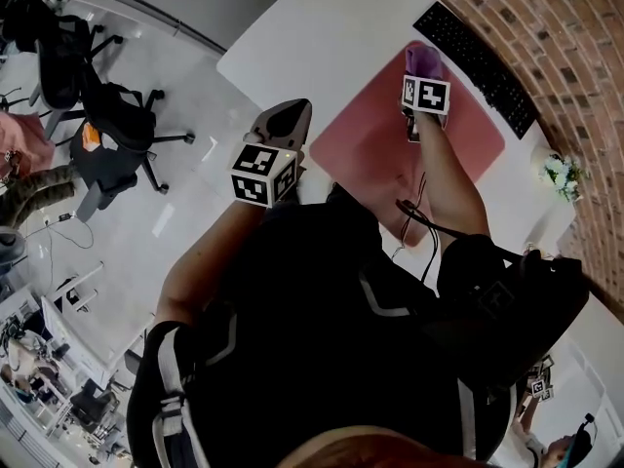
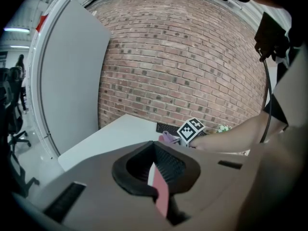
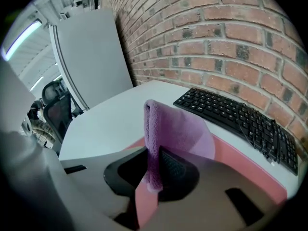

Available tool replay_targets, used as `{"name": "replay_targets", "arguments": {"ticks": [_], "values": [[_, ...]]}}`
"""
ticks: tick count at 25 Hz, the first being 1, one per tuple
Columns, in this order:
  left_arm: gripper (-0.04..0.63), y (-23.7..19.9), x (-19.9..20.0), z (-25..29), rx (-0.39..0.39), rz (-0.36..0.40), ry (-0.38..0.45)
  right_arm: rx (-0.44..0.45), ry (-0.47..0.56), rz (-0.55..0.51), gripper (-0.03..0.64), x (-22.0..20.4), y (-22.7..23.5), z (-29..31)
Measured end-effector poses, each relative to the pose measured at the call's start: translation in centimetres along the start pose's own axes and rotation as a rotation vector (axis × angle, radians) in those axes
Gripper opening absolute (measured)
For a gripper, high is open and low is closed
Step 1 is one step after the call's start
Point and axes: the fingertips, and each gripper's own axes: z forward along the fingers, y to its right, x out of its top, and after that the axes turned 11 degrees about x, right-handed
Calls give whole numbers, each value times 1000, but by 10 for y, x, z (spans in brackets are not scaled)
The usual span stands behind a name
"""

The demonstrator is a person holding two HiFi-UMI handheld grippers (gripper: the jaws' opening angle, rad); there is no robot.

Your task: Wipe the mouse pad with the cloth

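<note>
The left tool (image 1: 289, 117) hangs over the near edge of the white tabletop (image 1: 322, 27), just beside the near corner of the mouse pad (image 1: 370, 144). In its own view the left tool (image 2: 155, 174) has its jaws drawn together to a thin slit, with nothing between them. Behind that edge the floor (image 1: 185, 222) drops away, with office chairs (image 1: 117, 125) well apart from the tabletop.

The mouse pad is a pink sheet with rounded corners, lying flat. To its left the tabletop is bare and white right up to its rounded corner. A thin dark cable (image 1: 414, 213) trails from the person's right arm across the pad's near side.

Over the pad's far corner, the right tool (image 1: 421, 74) is clamped on the cloth (image 1: 424, 59). In the right gripper view the right tool (image 3: 155, 167) has its jaws pinching one folded edge, and the cloth (image 3: 178, 129) stands upright from them and fans to the right. It is lilac and fleecy. Whether it touches the pad cannot be told.

Beyond it, a black keyboard (image 1: 478, 57) lies along the pad's far edge, close to the brick wall (image 1: 546, 27). A small bunch of pale flowers (image 1: 561, 174) stands at the tabletop's right end beside the wall.
</note>
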Motion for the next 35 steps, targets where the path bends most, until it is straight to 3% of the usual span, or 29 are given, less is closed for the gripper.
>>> {"name": "replay_targets", "arguments": {"ticks": [8,14,18,23,30,35], "values": [[2,-6,-8,-7,14,-28,-5,120,-1,-31,60,13,-38,21],[2,-2,-6,-6,-24,5,14,144,84,-31,60,24,-61,4],[2,3,9,-9,-84,23,63,151,182,-26,60,40,-80,-23],[2,11,23,-20,-180,148,129,99,281,-32,60,54,-102,-73],[2,27,47,-50,-428,168,195,31,466,-7,60,58,-142,-168],[2,19,61,-71,-517,167,232,-61,593,42,60,37,-169,-235]]}}
